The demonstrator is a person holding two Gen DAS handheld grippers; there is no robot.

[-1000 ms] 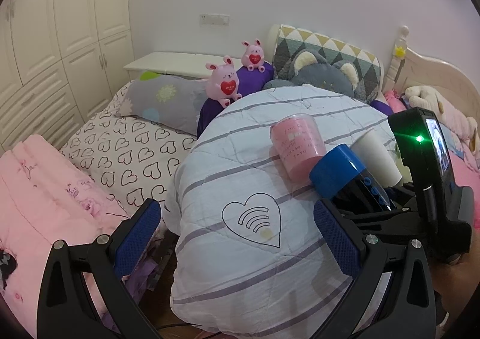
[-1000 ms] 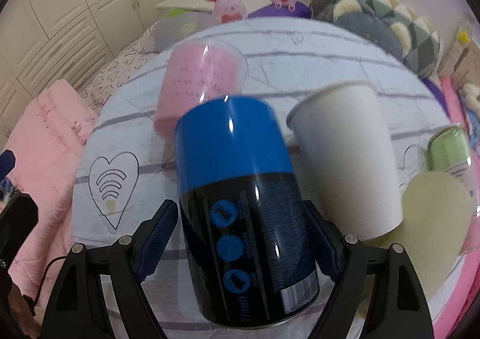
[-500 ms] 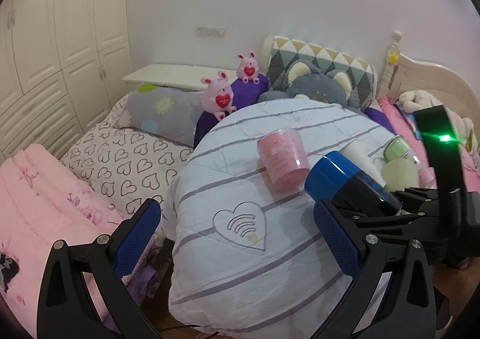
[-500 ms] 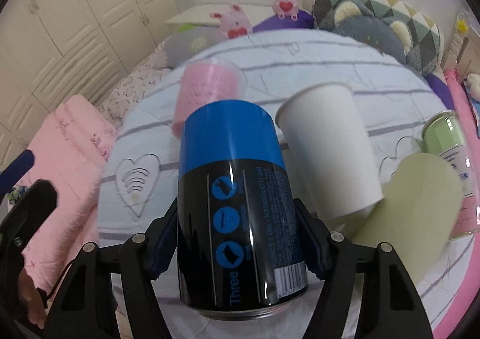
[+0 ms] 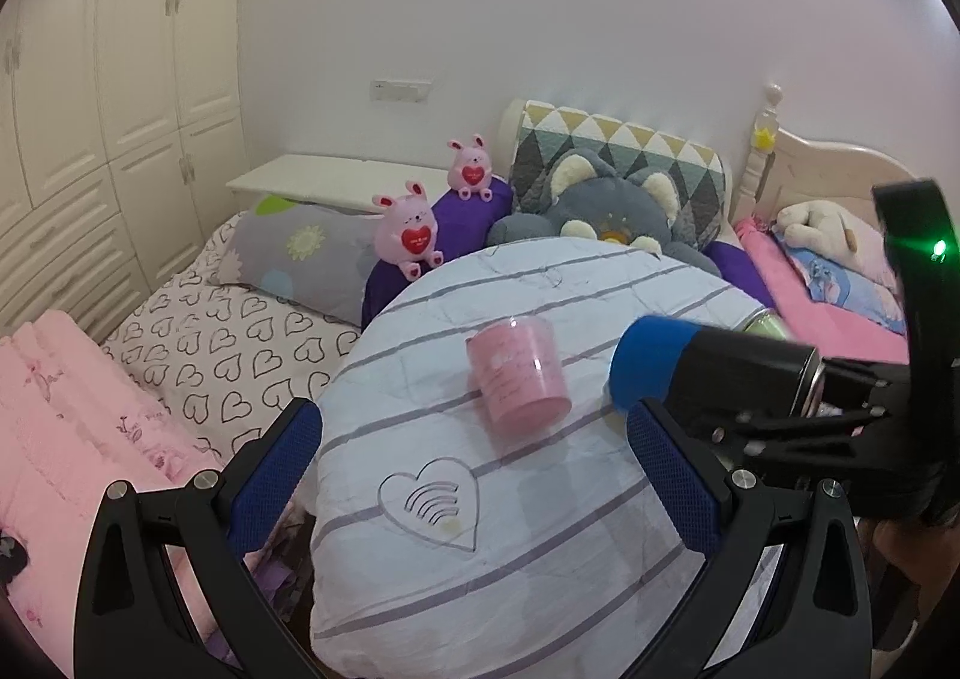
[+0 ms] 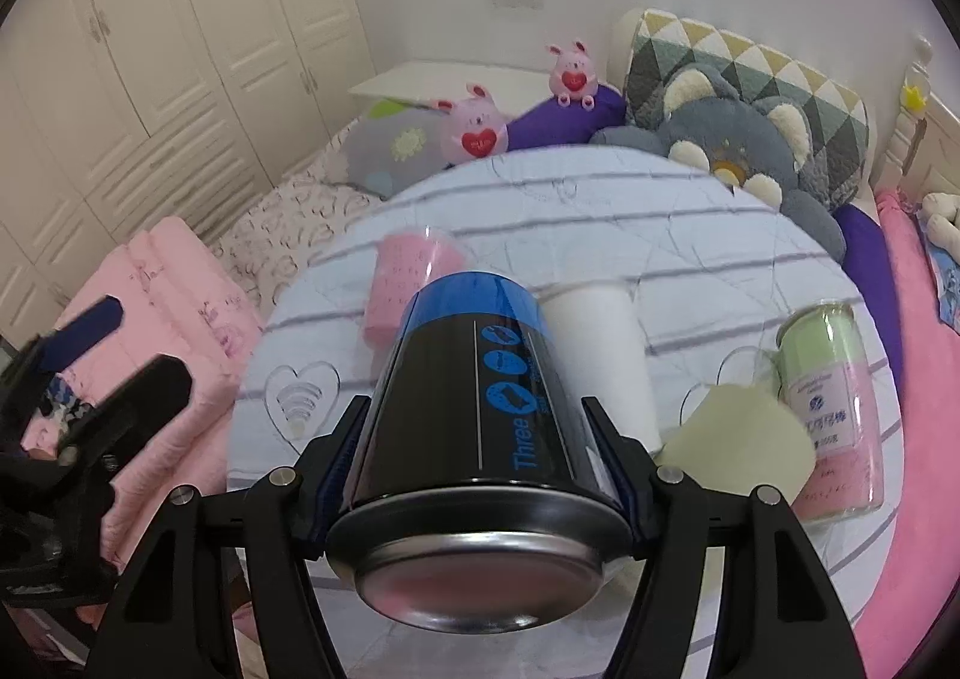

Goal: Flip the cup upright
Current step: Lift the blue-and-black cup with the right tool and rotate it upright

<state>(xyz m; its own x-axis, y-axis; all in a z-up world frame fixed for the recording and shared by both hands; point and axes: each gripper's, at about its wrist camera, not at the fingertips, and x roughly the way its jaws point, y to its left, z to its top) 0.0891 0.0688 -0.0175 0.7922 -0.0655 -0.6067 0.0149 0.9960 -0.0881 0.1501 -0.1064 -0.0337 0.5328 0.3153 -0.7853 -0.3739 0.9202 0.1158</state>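
Note:
My right gripper [image 6: 474,475] is shut on a black cup with a blue band [image 6: 474,397]. The cup is lifted off the round table [image 6: 600,235] and lies about level, blue end pointing away, metal base toward the camera. In the left wrist view the same cup [image 5: 708,367] hangs on its side at the right, held by the right gripper [image 5: 780,409]. My left gripper [image 5: 474,469] is open and empty, low over the near edge of the table [image 5: 480,559].
On the striped tablecloth lie a pink cup [image 5: 519,376], a white paper cup [image 6: 600,355], a pale green cup [image 6: 738,439] and a green-and-pink jar [image 6: 828,391]. Plush toys and pillows [image 5: 600,199] sit behind. Pink bedding [image 5: 60,409] lies left.
My right gripper has lifted the black and blue cup off the table and tipped it until it lies level. The left gripper has drawn back and up a little.

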